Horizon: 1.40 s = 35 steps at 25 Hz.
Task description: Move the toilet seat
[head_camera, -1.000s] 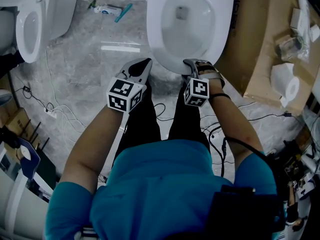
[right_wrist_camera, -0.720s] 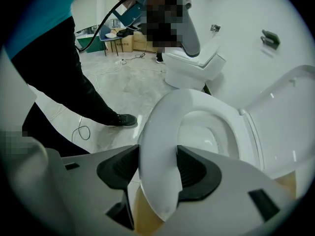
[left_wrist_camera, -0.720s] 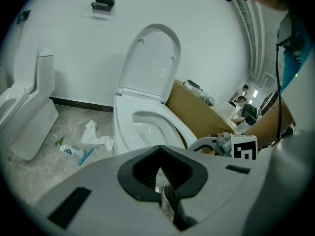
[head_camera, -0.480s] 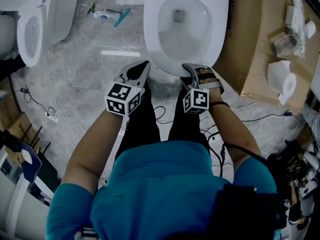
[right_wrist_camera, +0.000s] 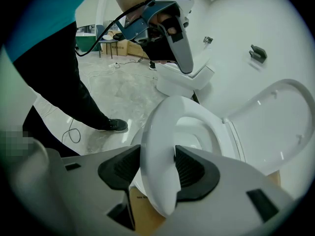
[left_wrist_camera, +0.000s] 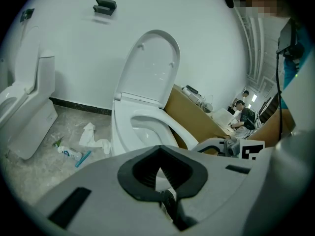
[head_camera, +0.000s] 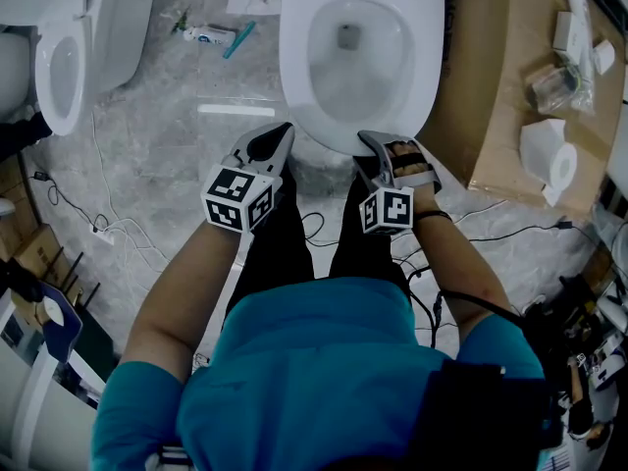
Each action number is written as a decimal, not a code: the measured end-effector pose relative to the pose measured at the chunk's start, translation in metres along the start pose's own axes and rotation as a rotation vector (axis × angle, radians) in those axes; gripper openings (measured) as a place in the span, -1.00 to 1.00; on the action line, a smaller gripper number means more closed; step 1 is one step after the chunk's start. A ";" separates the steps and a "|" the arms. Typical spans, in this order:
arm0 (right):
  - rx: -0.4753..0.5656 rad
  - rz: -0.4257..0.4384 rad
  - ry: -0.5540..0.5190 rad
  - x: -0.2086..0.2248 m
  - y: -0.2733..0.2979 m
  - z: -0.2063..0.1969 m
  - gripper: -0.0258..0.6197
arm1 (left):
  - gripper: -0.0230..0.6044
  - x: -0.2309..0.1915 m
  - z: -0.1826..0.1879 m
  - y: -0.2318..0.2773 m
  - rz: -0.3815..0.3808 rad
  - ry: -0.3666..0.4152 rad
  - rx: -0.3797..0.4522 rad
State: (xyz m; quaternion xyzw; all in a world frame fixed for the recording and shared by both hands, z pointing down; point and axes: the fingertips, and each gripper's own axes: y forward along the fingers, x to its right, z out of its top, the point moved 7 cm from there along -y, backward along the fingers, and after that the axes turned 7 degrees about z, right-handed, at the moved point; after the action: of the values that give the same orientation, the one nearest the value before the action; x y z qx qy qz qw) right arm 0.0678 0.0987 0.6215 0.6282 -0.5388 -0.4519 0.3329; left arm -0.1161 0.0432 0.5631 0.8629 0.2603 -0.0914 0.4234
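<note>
The white toilet seat lies down on the bowl in front of me, and its lid stands up against the wall. My right gripper is at the seat's front rim. Its jaws are closing, with the seat's rim between them and both pads against it. My left gripper hangs just left of the bowl's front, apart from the seat. It is shut with nothing in it.
A second toilet stands at the far left. A toothpaste tube and crumpled paper lie on the floor beside the bowl. Brown cardboard with a paper roll is on the right. Cables run across the floor near my feet.
The right gripper's marker cube has dropped a little toward me while its jaws stay at the seat's front rim. The left gripper has hardly moved.
</note>
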 end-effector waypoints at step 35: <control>0.146 -0.248 0.001 0.052 -0.098 0.029 -0.47 | -0.92 0.019 0.065 -0.040 -0.039 0.012 0.175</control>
State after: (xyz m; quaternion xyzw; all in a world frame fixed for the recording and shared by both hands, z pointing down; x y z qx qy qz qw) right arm 0.0784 0.0697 0.5115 0.7129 -0.4882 -0.4488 0.2282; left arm -0.1164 0.0195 0.4878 0.8919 0.2708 -0.1169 0.3428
